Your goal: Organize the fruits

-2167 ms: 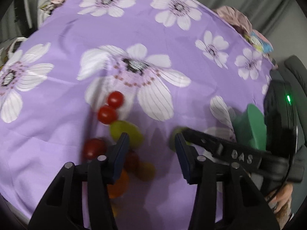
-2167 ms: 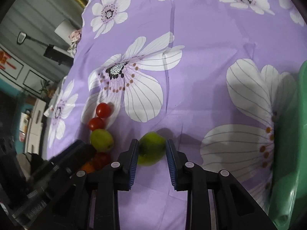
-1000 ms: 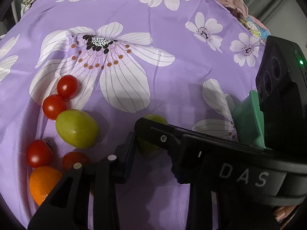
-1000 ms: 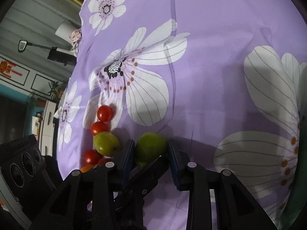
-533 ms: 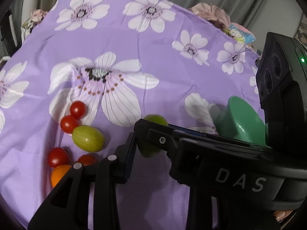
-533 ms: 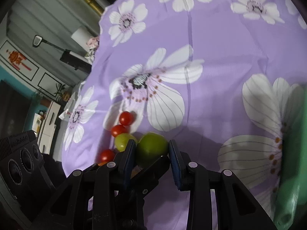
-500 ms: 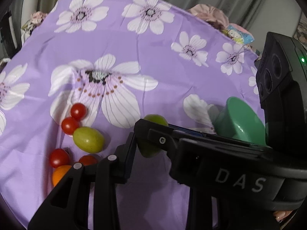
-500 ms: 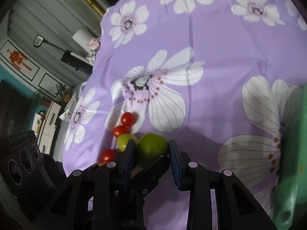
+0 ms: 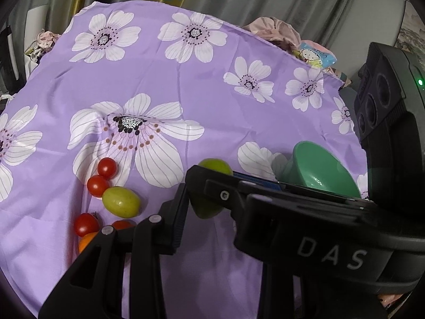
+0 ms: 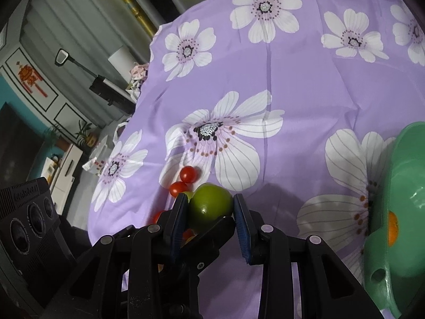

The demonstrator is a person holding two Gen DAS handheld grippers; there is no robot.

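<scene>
Purple flowered cloth is covering the tabletop point(image 10: 305, 79). Right gripper point(image 10: 211, 212) fingers point(image 10: 240, 218) are pinching the green fruit point(image 10: 211, 207) at lower centre, w/ left gripper point(image 9: 202, 199) fingers point(image 9: 180, 212) crossing it too, grip unclear. Probably heading for the green bowl point(image 10: 398, 212) at right edge; remaining fruits point(image 9: 120, 202) are lying lower left.

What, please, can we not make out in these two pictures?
- Left wrist view: the orange and one tomato are half hidden behind the left gripper.
- Left wrist view: the right gripper's arm hides where the left jaws meet the green fruit.
- Right wrist view: the bowl is cut off at the edge.
</scene>
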